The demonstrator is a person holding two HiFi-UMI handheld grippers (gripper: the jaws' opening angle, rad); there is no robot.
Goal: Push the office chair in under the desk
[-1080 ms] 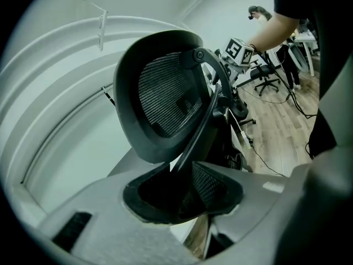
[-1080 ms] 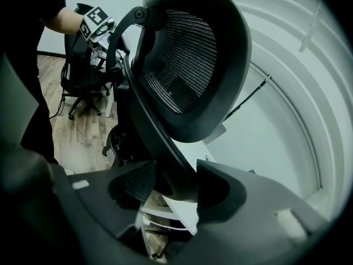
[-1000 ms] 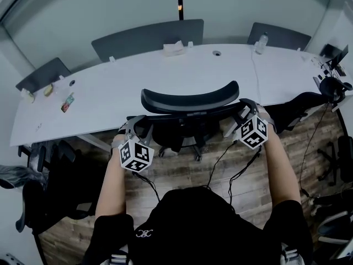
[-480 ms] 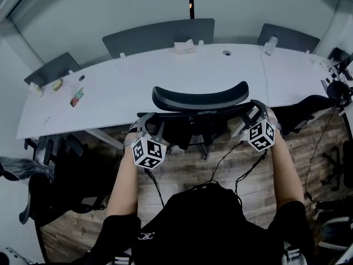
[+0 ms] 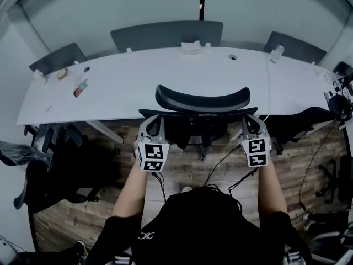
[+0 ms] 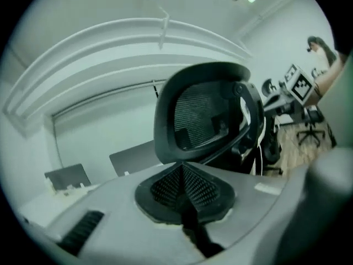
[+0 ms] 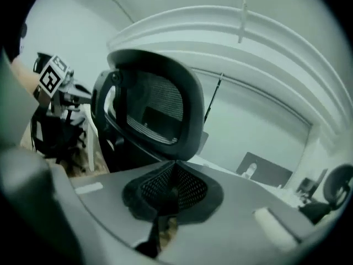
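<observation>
The black office chair (image 5: 201,100) stands at the front edge of the long white desk (image 5: 121,93), its curved headrest over the desk edge and its seat hidden below. My left gripper (image 5: 150,125) is at the left end of the chair back, my right gripper (image 5: 247,123) at the right end; whether either touches it I cannot tell. In the left gripper view the mesh pads (image 6: 185,184) meet with nothing between them, and the headrest (image 6: 204,115) rises just beyond. The right gripper view shows the same: pads (image 7: 175,187) together, headrest (image 7: 154,106) ahead.
Grey partition panels (image 5: 165,36) line the desk's far side. On the desk are a tissue box (image 5: 192,47), a bottle (image 5: 276,53) and small items (image 5: 80,88). More dark chairs stand at the left (image 5: 55,164) and right (image 5: 300,120). Cables (image 5: 220,164) trail over the wood floor.
Both grippers have closed their jaws, which stood open at the ends of the chair back. The hands have turned so the marker cubes face straight up.
</observation>
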